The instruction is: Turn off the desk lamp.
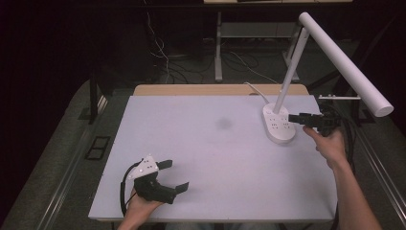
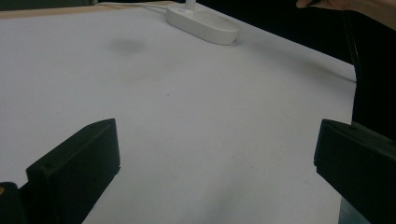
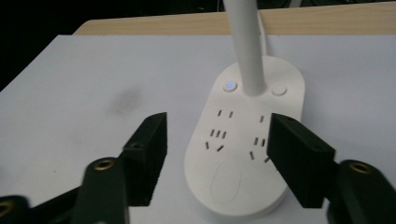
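A white desk lamp stands at the table's back right. Its oval base (image 1: 279,125) carries sockets, a blue-lit button (image 3: 229,86) and a plain round button (image 3: 279,90); its stem (image 3: 245,46) rises to a long tube head (image 1: 344,62). My right gripper (image 1: 293,118) is open at the base's right side; its jaws straddle the base's socket end (image 3: 217,135) from just above. My left gripper (image 1: 174,176) rests open near the front left of the white mat (image 1: 215,158), nothing between its jaws (image 2: 217,154). The lamp base (image 2: 203,23) lies far ahead of it.
A faint dark smudge (image 1: 223,123) marks the mat's middle. A wooden table edge (image 1: 191,89) runs behind the mat, with the lamp's white cord (image 1: 256,90) over it. Cables and desk legs (image 1: 218,48) stand on the floor beyond. Black cables (image 1: 352,129) hang at the right edge.
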### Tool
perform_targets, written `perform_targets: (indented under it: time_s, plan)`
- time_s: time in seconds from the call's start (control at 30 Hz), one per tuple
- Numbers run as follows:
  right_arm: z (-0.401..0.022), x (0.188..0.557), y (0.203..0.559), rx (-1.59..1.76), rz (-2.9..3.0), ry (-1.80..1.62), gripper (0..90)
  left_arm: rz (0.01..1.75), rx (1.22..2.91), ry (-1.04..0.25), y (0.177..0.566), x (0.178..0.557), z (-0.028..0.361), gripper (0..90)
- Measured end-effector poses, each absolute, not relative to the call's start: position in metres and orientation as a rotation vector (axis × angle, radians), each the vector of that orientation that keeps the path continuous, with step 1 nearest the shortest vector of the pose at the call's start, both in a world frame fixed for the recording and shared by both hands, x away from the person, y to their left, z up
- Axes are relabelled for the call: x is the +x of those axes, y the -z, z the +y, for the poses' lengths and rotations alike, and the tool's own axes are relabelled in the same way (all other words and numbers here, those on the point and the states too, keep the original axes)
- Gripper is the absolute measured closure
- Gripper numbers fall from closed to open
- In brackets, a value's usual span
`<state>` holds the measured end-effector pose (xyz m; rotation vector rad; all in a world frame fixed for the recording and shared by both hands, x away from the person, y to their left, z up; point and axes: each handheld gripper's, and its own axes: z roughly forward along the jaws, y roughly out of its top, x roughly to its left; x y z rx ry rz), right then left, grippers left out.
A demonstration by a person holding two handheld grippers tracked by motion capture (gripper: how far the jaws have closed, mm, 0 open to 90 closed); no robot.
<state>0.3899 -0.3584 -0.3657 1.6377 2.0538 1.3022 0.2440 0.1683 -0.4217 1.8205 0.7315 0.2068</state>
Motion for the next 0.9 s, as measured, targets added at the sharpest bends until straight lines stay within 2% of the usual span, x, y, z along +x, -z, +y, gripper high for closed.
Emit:
perform_targets:
  time_s: [0.13, 0.2, 0.23, 0.27, 0.9]
  plan:
    - [-0.356, 0.375, 0.369, 1.602, 2.092, -1.337, 12.0, 0.725, 1.822, -0.206, 0.421, 0.243, 0.168, 0.0]
    - [-0.355, 0.368, 0.371, 1.576, 2.106, -1.336, 9.6, 0.723, 1.822, -0.204, 0.422, 0.243, 0.167, 0.0]
    - [-0.354, 0.364, 0.372, 1.569, 2.110, -1.341, 2.4, 0.724, 1.823, -0.204, 0.421, 0.243, 0.167, 0.0]
    - [-0.353, 0.360, 0.373, 1.563, 2.121, -1.343, 0.6, 0.722, 1.826, -0.205, 0.421, 0.243, 0.167, 0.0]
    - [-0.333, 0.292, 0.381, 1.411, 2.133, -1.522, 0.7, 0.723, 1.825, -0.209, 0.421, 0.242, 0.168, 0.0]
